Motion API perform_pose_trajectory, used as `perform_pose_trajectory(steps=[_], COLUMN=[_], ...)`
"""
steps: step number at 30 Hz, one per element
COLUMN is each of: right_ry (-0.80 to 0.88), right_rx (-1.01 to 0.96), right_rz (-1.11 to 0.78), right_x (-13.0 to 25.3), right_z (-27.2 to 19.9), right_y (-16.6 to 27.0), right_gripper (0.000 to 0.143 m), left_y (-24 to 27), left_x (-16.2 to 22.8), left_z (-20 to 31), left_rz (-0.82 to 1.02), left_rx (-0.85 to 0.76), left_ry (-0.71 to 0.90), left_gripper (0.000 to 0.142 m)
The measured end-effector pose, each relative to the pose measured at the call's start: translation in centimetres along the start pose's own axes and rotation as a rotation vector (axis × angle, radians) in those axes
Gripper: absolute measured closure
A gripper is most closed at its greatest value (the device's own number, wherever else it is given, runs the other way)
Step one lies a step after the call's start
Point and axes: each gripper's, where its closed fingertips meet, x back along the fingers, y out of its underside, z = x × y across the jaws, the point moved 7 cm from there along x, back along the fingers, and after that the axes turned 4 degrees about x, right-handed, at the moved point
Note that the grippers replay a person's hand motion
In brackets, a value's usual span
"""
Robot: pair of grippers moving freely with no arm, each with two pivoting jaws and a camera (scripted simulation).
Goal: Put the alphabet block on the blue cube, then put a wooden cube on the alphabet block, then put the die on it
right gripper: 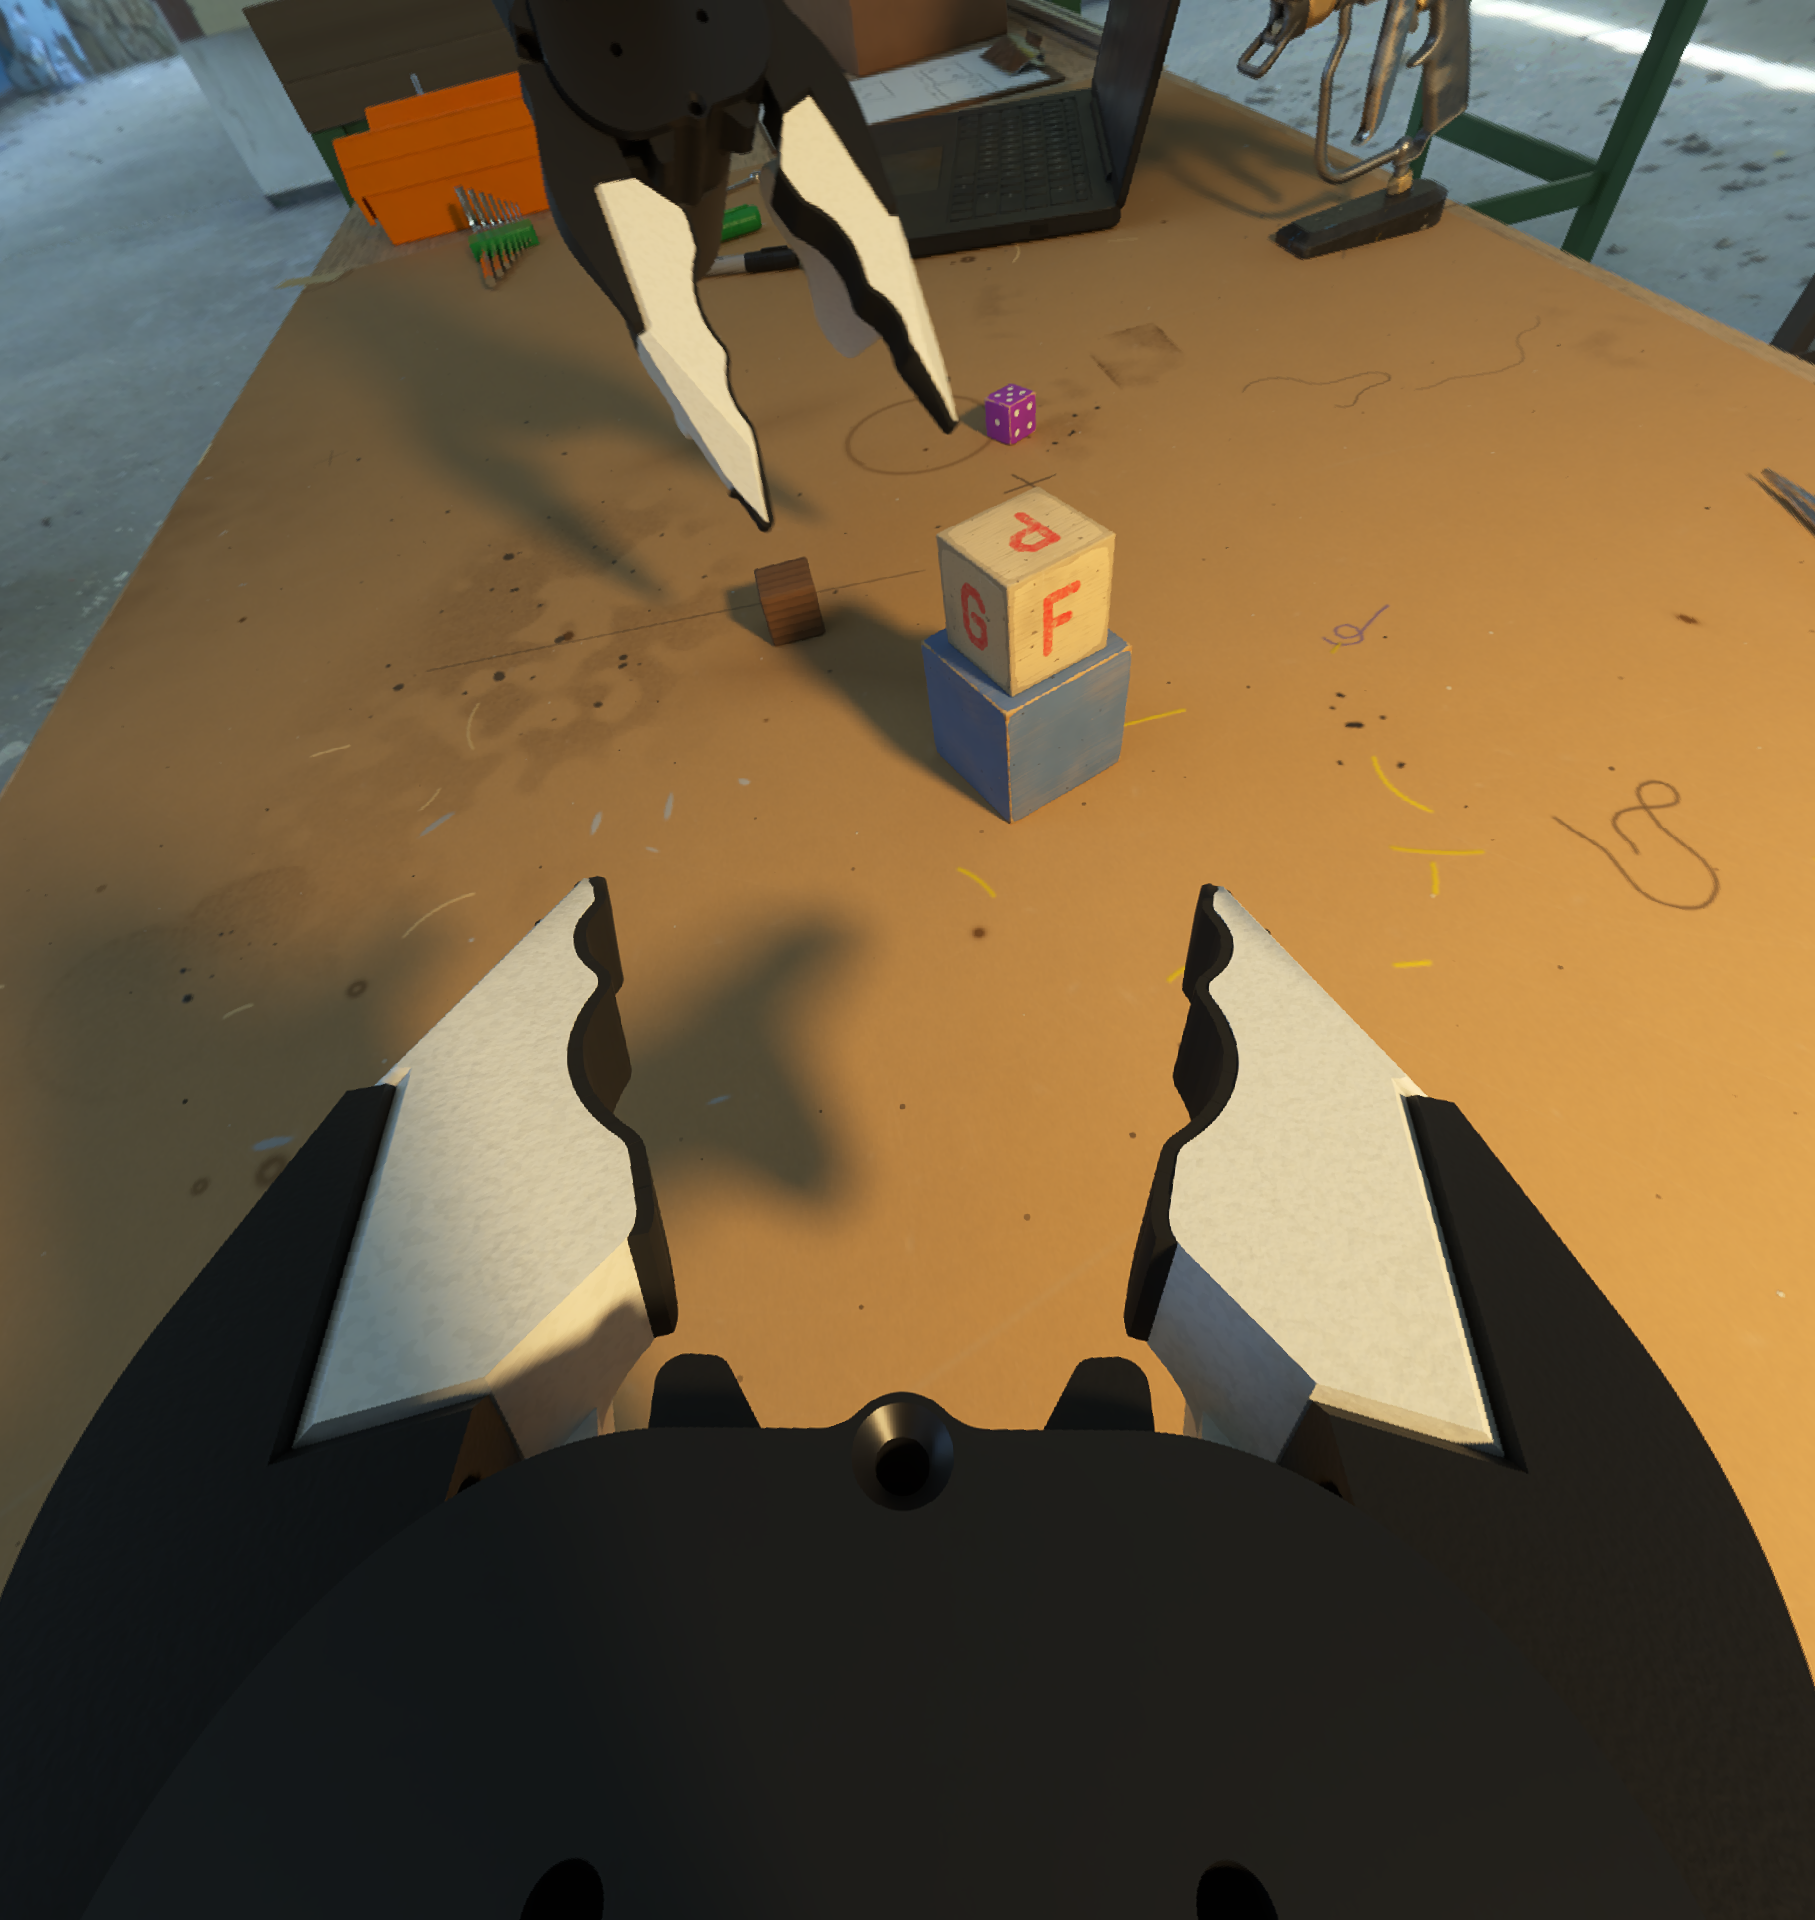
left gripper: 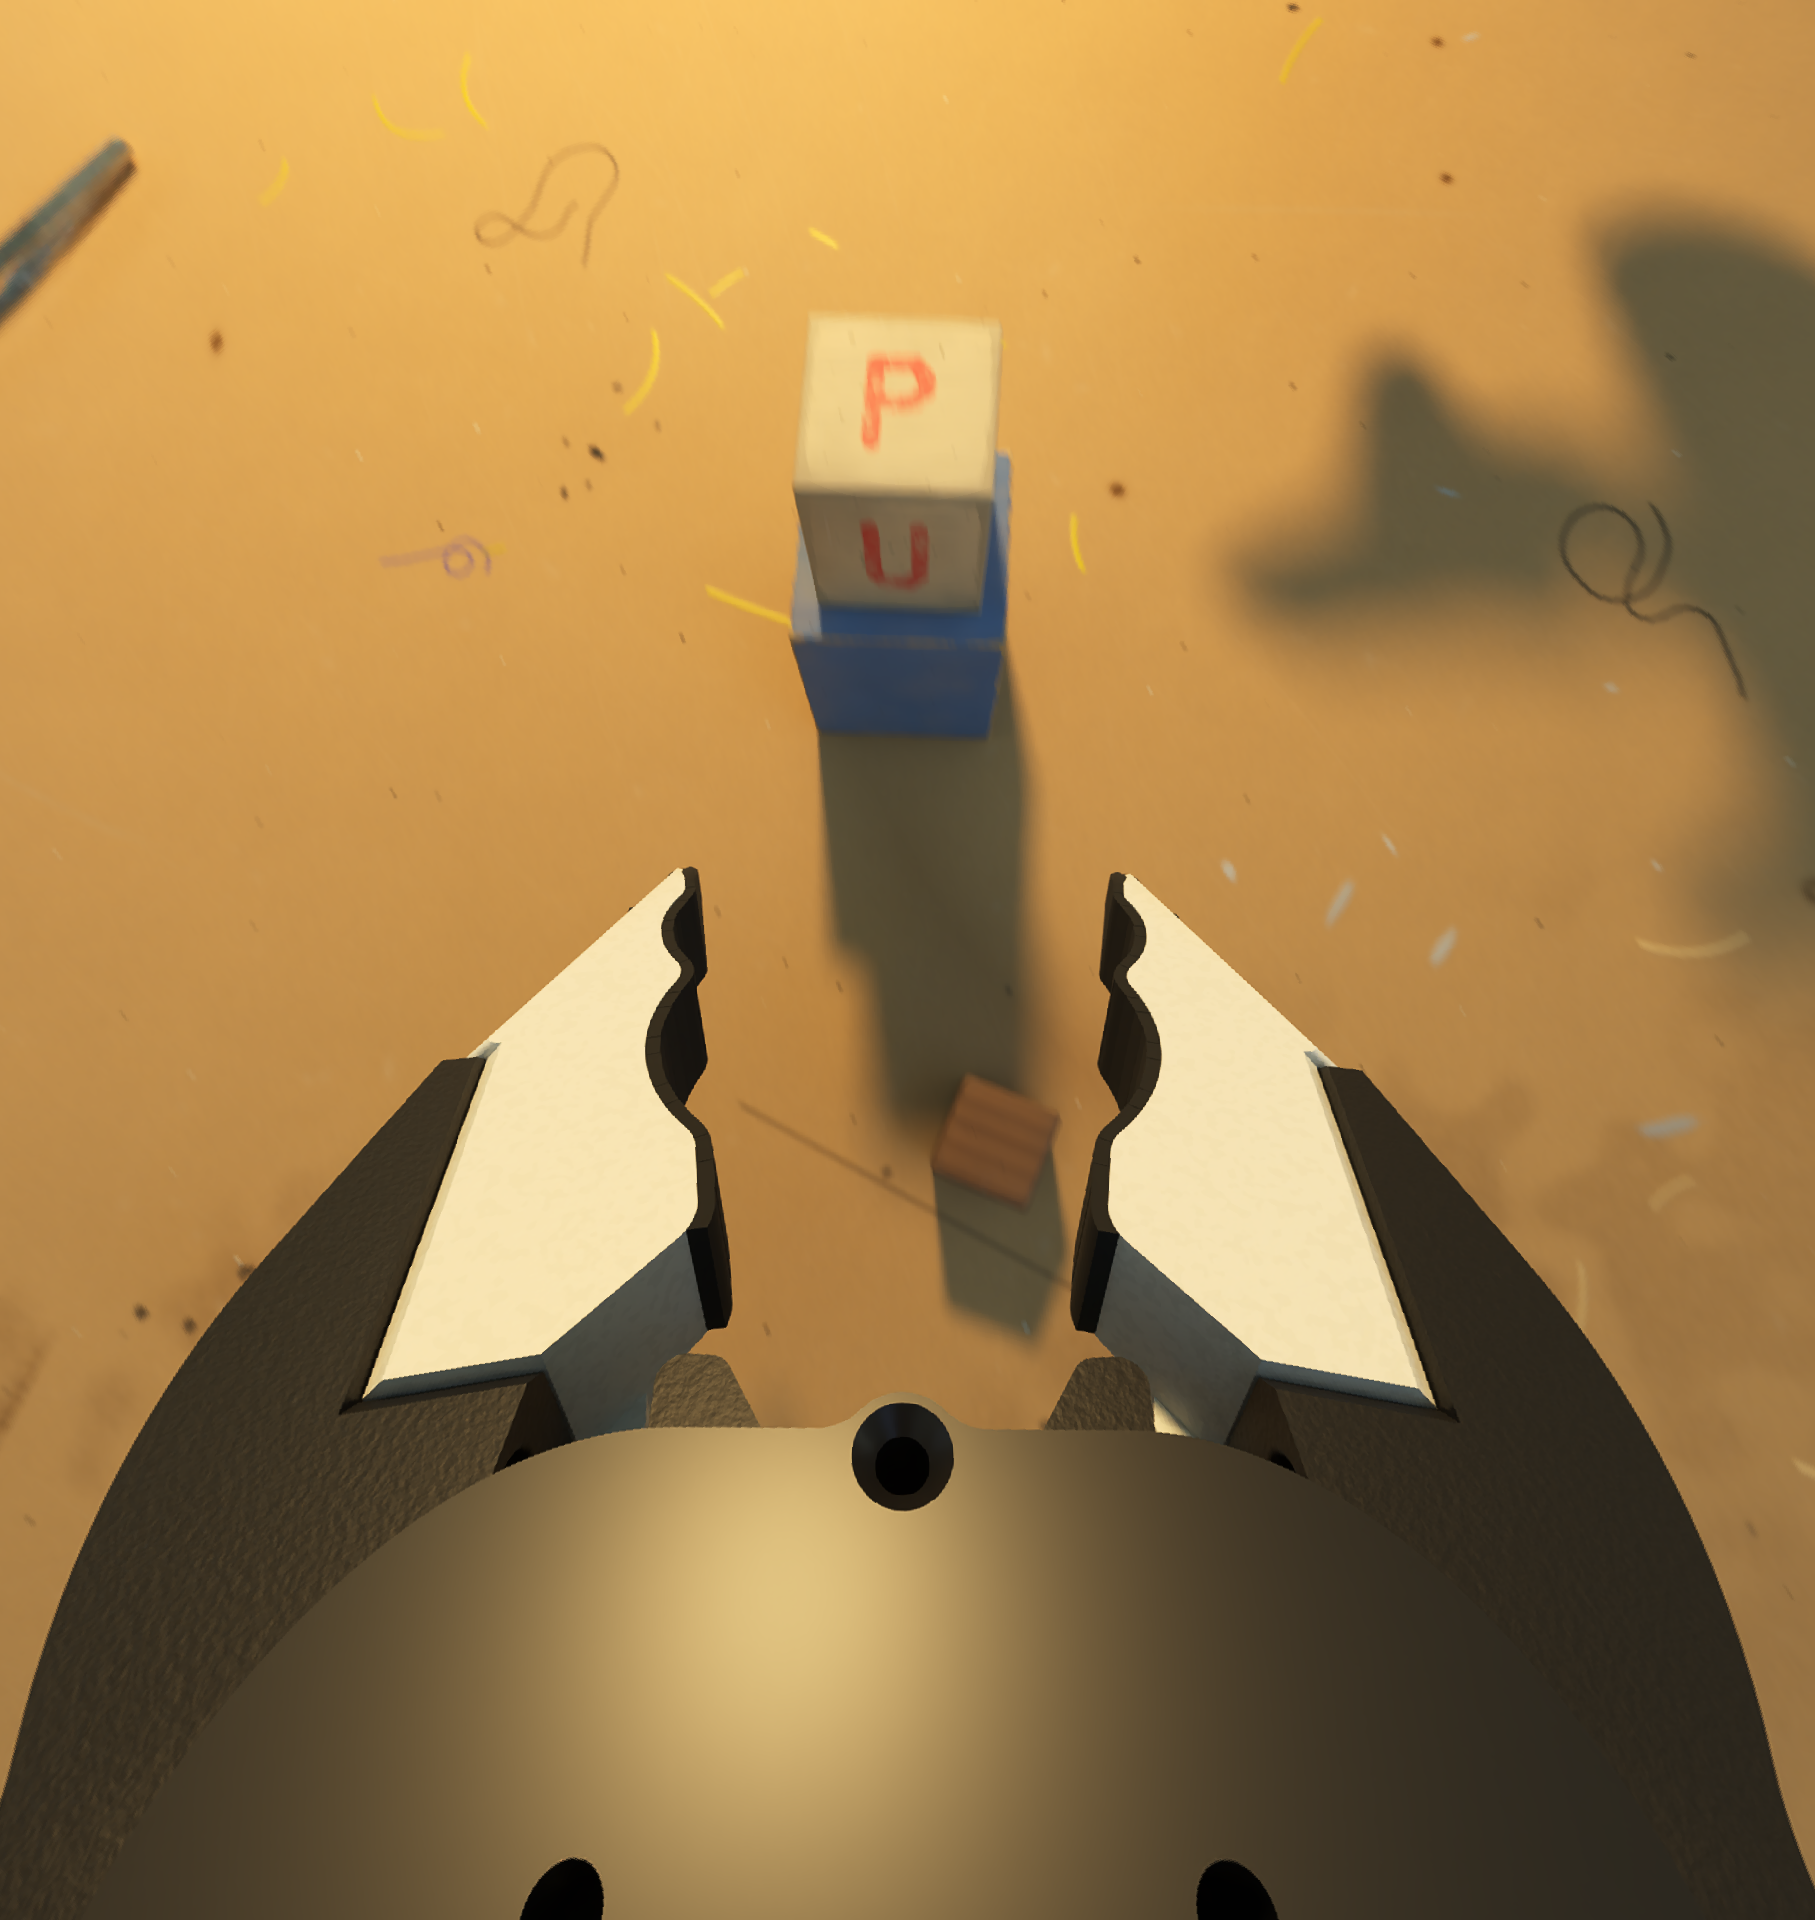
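Alphabet block [right gripper: 1028, 587] sits on blue cube [right gripper: 1028, 732]. Left tongs [left gripper: 901, 878] gape empty above wooden cube [left gripper: 994, 1140]. Right tongs [right gripper: 901, 888] spread wide, empty; die [right gripper: 1010, 414] beyond.

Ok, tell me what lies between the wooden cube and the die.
Bare tabletop with a pencilled circle; the left gripper hangs above that stretch. Wooden cube, die: right wrist view.

The alphabet block [right gripper: 1028, 587], pale wood with red letters, sits upright on the blue cube [right gripper: 1025, 732], turned a little against it and set toward one side of its top. The small dark wooden cube [right gripper: 789, 601] lies on the worktop [right gripper: 882, 1039] near the stack, apart from it. The purple die [right gripper: 1010, 414] with white pips rests farther off, beyond the stack.
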Motion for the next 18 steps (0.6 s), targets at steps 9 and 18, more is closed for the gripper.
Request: perform_pose_trajectory(steps=[9,18], right_ry=[-0.023,-0.043], right_rx=[0.055,0.095], right_rz=[-0.017,-0.031], right_x=[-0.7,-1.3], right_z=[-1.2,-1.6], right_y=[-0.5,-0.4], right_gripper=[0.033,0.033], left_y=[5.7,5.4], left_x=[0.7,0.2], left_z=[0.9,1.0], left_rz=[-0.055,-0.364], left_rx=[-0.028,-0.204], left_ry=[0.106,0.115], left_gripper=[0.083,0.087])
